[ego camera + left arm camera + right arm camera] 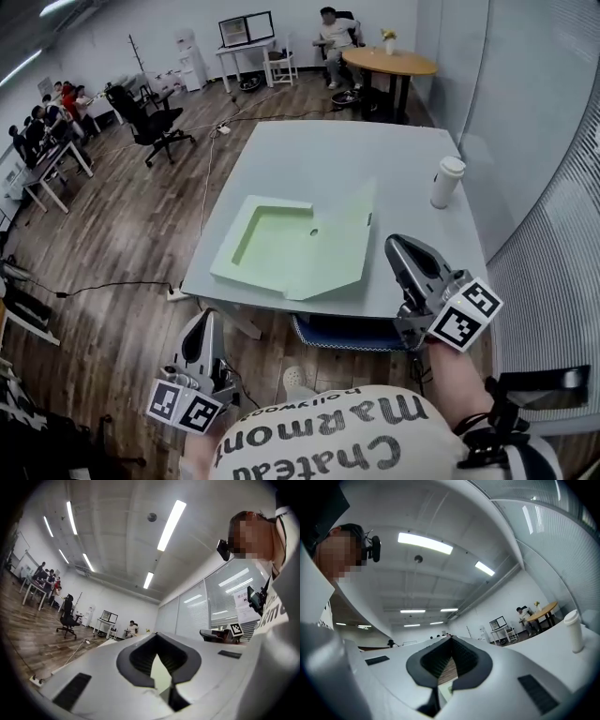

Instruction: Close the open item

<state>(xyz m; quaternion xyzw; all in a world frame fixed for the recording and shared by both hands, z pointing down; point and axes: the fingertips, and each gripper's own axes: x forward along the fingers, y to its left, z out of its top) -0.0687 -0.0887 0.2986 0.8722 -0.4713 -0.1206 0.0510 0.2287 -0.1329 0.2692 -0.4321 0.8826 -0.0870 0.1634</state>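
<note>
A pale green flat box (274,236) lies open on the grey table (375,155), near its front edge. Its lid (342,246) is folded out to the right and rises at a slant. My left gripper (208,321) hangs below and in front of the table's front left corner, jaws together and empty. My right gripper (396,246) hovers at the table's front right, just right of the lid, also shut on nothing. In the left gripper view my left gripper (157,637) points up at the ceiling. In the right gripper view my right gripper (451,639) does the same.
A white paper cup (447,181) with a lid stands at the table's right edge, also seen as a paper cup (573,630) in the right gripper view. A blue chair seat (347,333) sits under the front edge. Behind are a round wooden table (389,64), an office chair (150,122) and seated people.
</note>
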